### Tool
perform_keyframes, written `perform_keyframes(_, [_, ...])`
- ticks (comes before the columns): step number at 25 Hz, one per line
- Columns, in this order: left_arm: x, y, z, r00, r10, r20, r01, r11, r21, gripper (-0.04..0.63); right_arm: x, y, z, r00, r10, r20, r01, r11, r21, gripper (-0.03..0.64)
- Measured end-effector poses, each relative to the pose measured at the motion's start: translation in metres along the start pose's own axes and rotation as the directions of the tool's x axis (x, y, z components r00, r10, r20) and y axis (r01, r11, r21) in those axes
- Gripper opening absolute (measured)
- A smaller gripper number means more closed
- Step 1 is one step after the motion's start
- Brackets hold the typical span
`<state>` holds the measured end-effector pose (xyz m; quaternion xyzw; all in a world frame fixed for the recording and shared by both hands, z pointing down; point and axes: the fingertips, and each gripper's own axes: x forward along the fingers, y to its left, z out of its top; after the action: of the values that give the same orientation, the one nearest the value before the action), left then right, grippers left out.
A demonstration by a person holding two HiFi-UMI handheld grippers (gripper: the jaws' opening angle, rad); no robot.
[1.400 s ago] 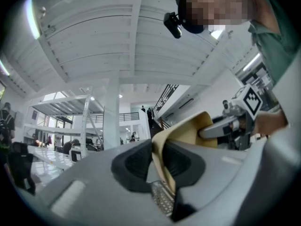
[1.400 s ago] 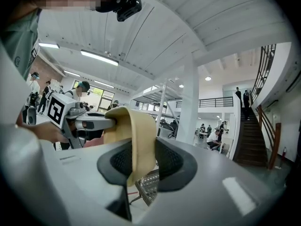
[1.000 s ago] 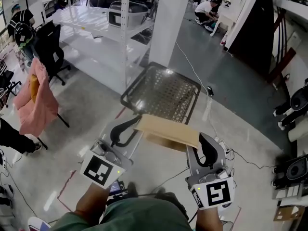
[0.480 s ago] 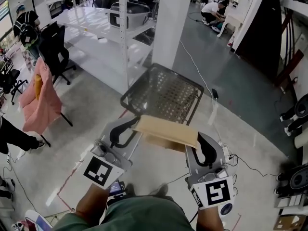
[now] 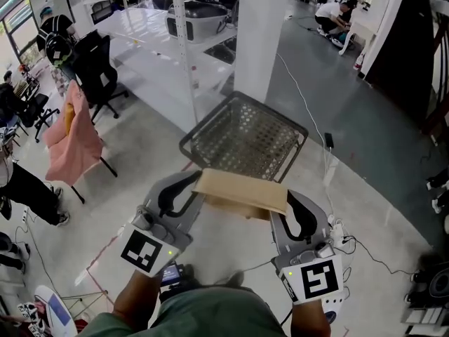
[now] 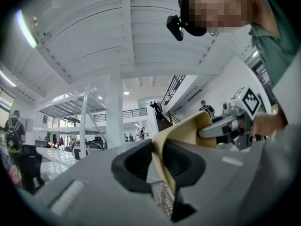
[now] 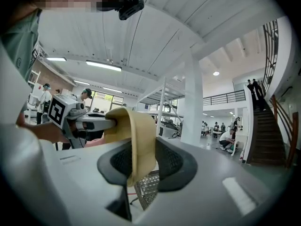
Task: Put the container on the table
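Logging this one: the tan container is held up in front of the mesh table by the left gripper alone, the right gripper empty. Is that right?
Not quite. The right gripper is not empty: the right gripper view shows its jaws pinching one end of the tan container. The left gripper clamps the other end, in front of the mesh table.

A white square pillar (image 5: 270, 27) rises from a glossy grey floor (image 5: 379, 139). Left of it stands white metal shelving (image 5: 184, 41). Further left, a pink cloth (image 5: 74, 146) hangs draped near a black office chair (image 5: 98, 72). A thin cable (image 5: 303, 102) trails across the floor.
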<state>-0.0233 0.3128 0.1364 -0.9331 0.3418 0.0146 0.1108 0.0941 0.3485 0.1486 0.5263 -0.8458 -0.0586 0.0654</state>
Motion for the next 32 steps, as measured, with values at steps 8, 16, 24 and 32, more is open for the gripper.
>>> perform_keyframes(8, [0.011,-0.010,-0.004,0.999,0.049,-0.023,-0.049,0.999,0.004,0.060,-0.001,-0.015,-0.006,0.998,0.053,0.022,-0.054,0.998,0.014,0.104])
perform_keyframes(16, [0.034,0.011,-0.016,0.999,-0.032,-0.009,0.032,0.999,-0.024,0.058,0.018,-0.024,-0.012,0.999,-0.018,-0.031,0.019,1.000,0.005,0.106])
perform_keyframes(24, [0.047,0.067,-0.018,0.993,-0.114,0.037,0.116,0.992,-0.046,0.058,0.067,-0.019,0.003,0.992,-0.111,-0.052,0.110,0.994,-0.012,0.106])
perform_keyframes(32, [0.035,0.145,-0.029,0.988,-0.135,0.069,0.139,0.989,-0.057,0.058,0.139,0.012,0.015,0.989,-0.138,-0.060,0.136,0.990,-0.027,0.106])
